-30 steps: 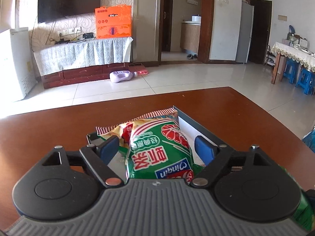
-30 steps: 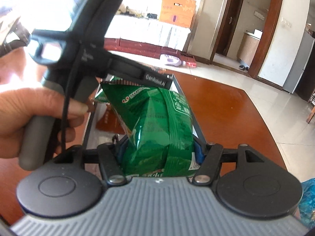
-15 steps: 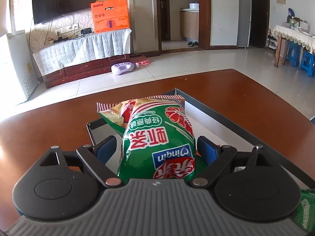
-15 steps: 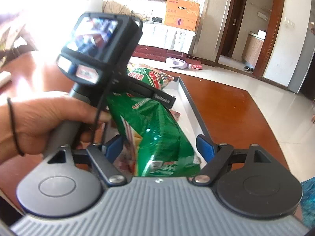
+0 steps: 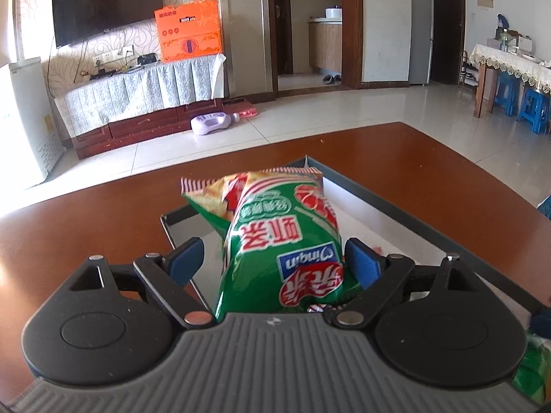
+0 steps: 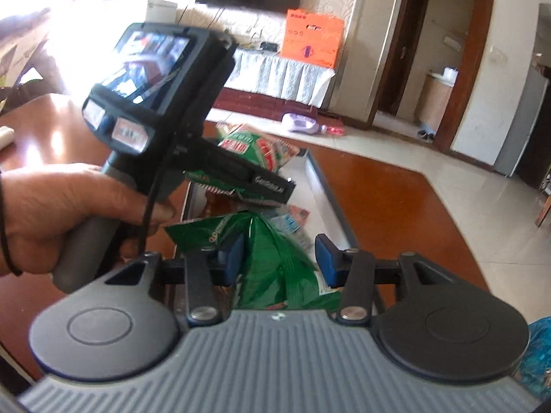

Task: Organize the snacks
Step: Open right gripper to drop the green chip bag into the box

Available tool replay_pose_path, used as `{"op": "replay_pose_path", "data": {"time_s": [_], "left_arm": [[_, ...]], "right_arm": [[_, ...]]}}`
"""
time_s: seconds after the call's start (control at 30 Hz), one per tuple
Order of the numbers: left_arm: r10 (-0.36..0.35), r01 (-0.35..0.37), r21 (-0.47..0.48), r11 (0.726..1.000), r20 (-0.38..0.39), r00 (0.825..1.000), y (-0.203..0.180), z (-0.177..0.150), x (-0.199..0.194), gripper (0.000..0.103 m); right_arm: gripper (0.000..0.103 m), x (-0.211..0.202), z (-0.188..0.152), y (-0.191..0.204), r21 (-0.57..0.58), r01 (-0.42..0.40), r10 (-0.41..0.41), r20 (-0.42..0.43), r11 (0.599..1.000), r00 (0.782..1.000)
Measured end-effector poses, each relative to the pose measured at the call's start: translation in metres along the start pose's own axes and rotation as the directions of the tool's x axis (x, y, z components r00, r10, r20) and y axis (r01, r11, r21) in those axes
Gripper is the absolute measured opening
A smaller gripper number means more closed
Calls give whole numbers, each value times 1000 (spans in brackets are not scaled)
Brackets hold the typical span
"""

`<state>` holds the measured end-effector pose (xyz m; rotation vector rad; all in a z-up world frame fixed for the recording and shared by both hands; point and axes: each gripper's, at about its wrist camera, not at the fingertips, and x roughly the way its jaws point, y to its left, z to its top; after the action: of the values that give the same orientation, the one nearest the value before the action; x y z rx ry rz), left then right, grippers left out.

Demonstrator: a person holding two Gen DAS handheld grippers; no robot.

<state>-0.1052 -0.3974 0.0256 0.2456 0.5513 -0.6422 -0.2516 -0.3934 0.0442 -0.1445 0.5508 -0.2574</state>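
Left wrist view. The left gripper (image 5: 273, 254) has its jaws spread wide, with the green Qinqin snack bag (image 5: 279, 237) standing between them, print upside down.
- The pad on the left of the jaws is clear of the bag, with a gap showing.
- The pad on the right sits at the bag's edge. Contact cannot be told.
- The bag's crimped top points away from the jaws, over the dark-rimmed tray (image 5: 396, 203).
- One tray rim runs off diagonally to the right of the jaws. The near corner lies just beyond the left pad.
- The brown surface (image 5: 103, 213) is bare to the left of the jaws and beyond the tray. Its far edge drops to tiled floor.

Right wrist view (blurred).
- The right gripper (image 6: 279, 254) has just been closing its jaws, and the dark green snack bag (image 6: 272, 265) is between them.
- The left pad lies against the bag. The right pad is just beside the bag's smeared edge. Whether the bag is pinched I cannot tell.
- The bag is gathered to a peak ahead of the jaws, over the tray's near end.
- Small snack packets (image 6: 292, 220) lie on the tray floor beyond the bag.
- The long tray rim passes to the right of the jaws, with open surface beyond it.

Ahead and to the left, the left hand (image 6: 69, 213) is wrapped round its gripper's handle, with a finger on the trigger. That tool points across and slightly down, close above the dark green bag.
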Motion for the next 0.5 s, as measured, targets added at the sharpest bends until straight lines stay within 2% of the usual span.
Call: {"op": "replay_pose_path", "data": {"time_s": [0.17,0.37,0.5], "left_arm": [[-11,11,-10,1000,11,1000,-2,0,-4,91],[-13,13,-16,1000,18,1000,-6,-3,-13,91],[21,-21,-44,999,8,1000,-2,-9,-29,91]], "right_arm": [[49,18,1,6,-25,18,-18,1,1000,1000],[52,31,2,0,20,21,-21,-1,1000,1000],[57,25,0,4,20,21,-21,9,1000,1000]]}}
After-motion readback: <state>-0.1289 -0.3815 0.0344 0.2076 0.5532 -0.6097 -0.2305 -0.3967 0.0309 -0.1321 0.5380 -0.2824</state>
